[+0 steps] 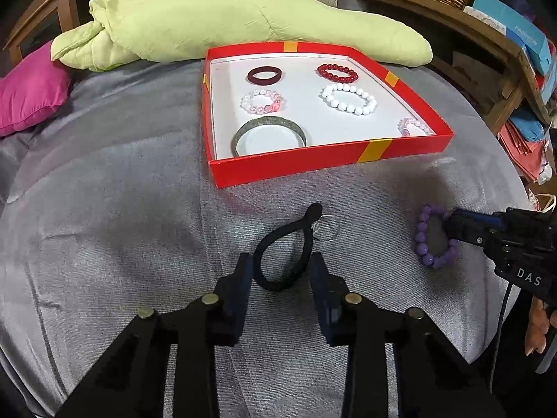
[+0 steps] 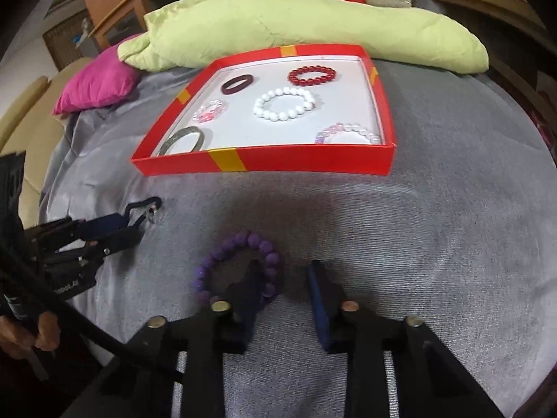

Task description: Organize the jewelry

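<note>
Grey cloth (image 1: 122, 209) covers the whole work surface, with a pale green cushion (image 1: 222, 21) and a pink pillow (image 1: 31, 87) lying along its far edge. Just in front of the green cushion sits a shallow red tray (image 1: 278, 169) with yellow tape marks, and six pieces lie apart on its white floor — a dark red band (image 1: 264, 75), a red bead bracelet (image 1: 337, 72), a clear pink bead bracelet (image 1: 261, 101), a white bead bracelet (image 1: 348, 98), a grey-green bangle (image 1: 269, 136) and another pale pink bead bracelet (image 2: 348, 132) in the near right corner. On the cloth nearer than the tray, a black band (image 1: 278, 254) with a small clear ring (image 1: 327, 228) at its side lies between the fingers of the left gripper (image 1: 281, 271), which stand close on either side of its loop; whether they press it I cannot tell. Well to the right lies a purple bead bracelet (image 2: 240, 264). One finger of the right gripper (image 2: 283, 275) stands inside its loop and the other outside — a clear gap still shows between the two, and whether the beads are pinched is unclear.
</note>
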`<state>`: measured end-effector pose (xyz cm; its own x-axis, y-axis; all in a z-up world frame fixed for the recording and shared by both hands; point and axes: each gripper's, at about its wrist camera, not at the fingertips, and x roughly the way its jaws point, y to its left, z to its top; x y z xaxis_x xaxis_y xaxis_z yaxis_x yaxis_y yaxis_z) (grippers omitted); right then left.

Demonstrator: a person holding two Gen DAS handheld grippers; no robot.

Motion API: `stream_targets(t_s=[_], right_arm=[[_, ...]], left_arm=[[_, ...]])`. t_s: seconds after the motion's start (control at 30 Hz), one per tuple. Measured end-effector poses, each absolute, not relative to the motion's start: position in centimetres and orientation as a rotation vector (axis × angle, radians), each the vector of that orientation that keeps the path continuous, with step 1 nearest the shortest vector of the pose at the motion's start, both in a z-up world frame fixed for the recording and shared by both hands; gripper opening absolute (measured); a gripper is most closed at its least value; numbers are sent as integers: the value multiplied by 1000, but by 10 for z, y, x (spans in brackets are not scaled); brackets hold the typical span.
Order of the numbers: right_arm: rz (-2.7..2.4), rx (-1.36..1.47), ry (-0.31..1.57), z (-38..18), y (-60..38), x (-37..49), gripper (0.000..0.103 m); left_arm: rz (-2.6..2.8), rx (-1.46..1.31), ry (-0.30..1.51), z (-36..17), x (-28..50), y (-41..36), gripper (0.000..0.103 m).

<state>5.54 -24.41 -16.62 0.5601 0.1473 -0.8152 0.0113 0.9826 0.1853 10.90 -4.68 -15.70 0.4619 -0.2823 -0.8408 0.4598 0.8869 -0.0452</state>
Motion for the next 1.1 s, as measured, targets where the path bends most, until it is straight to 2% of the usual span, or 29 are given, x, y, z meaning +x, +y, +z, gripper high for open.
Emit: stream_targets(t_s=[0.2,0.6,1.1], right_arm=[[96,170,969,-165,-241,54,11],[115,218,931,-158,-247,51,11],[111,250,983,-163,-250,55,13]], left_arm=[[-443,222,973,-154,108,-48,32],[-419,254,949,-151,107,-50,32],[-439,208,1001,-154,110,-44,34]])
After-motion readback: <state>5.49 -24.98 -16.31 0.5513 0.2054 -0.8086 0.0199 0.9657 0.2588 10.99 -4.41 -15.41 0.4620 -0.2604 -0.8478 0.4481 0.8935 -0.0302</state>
